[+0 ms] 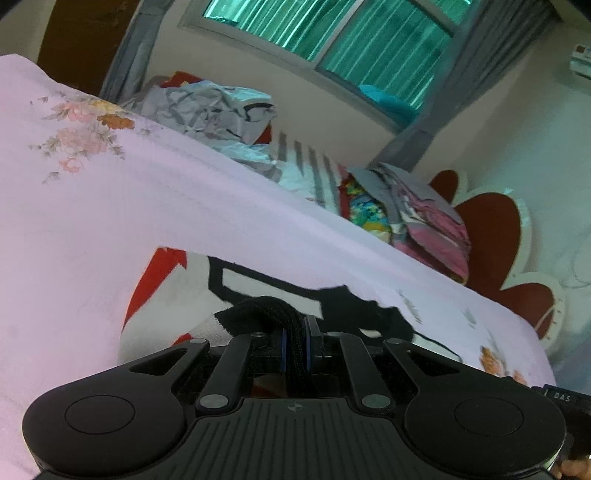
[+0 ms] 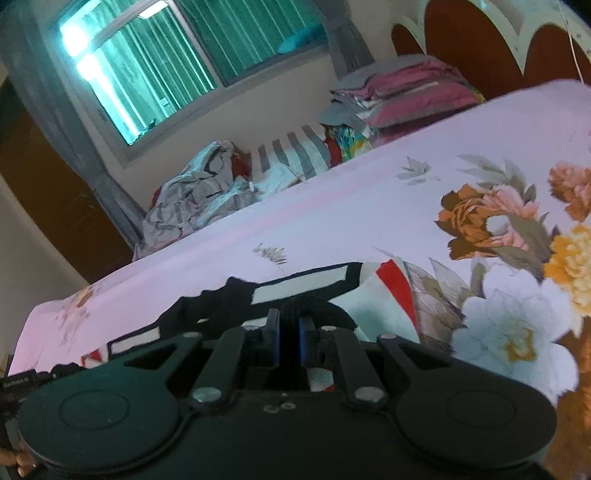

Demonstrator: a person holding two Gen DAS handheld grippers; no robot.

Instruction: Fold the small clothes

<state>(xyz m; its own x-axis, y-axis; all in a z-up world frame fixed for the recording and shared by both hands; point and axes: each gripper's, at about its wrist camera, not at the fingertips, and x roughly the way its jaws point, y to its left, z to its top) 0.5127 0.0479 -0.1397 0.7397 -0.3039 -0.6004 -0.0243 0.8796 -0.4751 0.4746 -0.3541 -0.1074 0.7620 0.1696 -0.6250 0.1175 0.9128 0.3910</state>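
A small white garment with red patches and black trim [image 1: 177, 306] lies on the pink floral bed sheet [image 1: 110, 206]. My left gripper [image 1: 295, 347] is shut on its black ribbed edge, pinched between the blue pads. In the right wrist view the same garment [image 2: 373, 295] lies low on the sheet [image 2: 332, 206]. My right gripper [image 2: 289, 339] is shut on another part of the black edge. The cloth stretches between the two grippers.
A crumpled grey and white heap of clothes [image 1: 214, 107] lies at the far side of the bed, also in the right wrist view [image 2: 192, 199]. Folded pink bedding [image 1: 432, 221] is stacked by the red and white headboard [image 1: 491, 236]. A window [image 1: 332, 33] is behind.
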